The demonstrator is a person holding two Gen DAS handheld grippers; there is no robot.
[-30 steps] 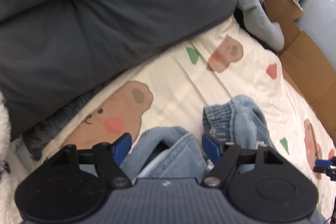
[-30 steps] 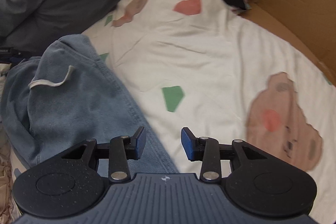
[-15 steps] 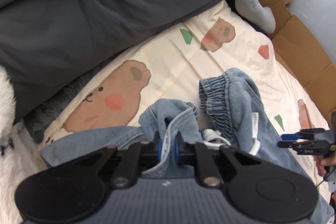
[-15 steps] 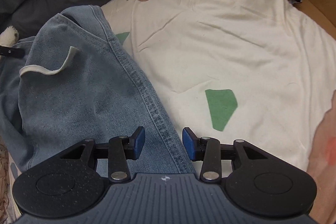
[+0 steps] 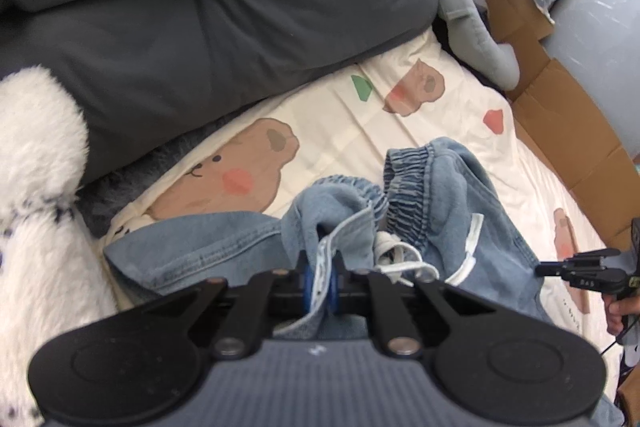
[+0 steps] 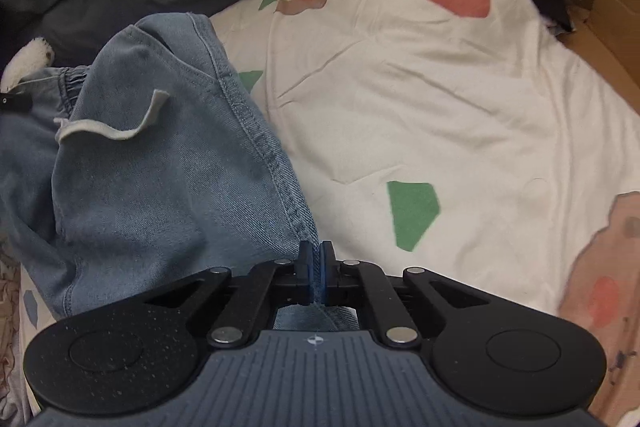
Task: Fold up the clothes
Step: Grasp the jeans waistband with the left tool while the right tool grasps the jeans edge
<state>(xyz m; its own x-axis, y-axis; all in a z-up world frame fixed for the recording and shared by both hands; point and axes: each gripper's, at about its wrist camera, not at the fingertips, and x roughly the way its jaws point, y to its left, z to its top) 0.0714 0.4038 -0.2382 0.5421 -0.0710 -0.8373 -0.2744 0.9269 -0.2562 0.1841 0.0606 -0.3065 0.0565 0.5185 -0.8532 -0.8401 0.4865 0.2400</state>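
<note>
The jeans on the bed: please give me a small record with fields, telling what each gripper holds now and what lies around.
garment: light blue jeans, crumpled, with white drawstring
surface: cream bedsheet with bear and colour patches
left gripper: shut on the jeans at the waistband area
right gripper: shut on the jeans at a stitched side seam
behind: dark grey duvet
side: brown cardboard, grey plush toy
fold state: not yet folded

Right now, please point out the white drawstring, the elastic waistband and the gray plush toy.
white drawstring (image 5: 404, 253): left wrist view, on its knot.
elastic waistband (image 5: 408, 183): left wrist view, on the gathered denim band.
gray plush toy (image 5: 476, 39): left wrist view, on its long limb.
</note>
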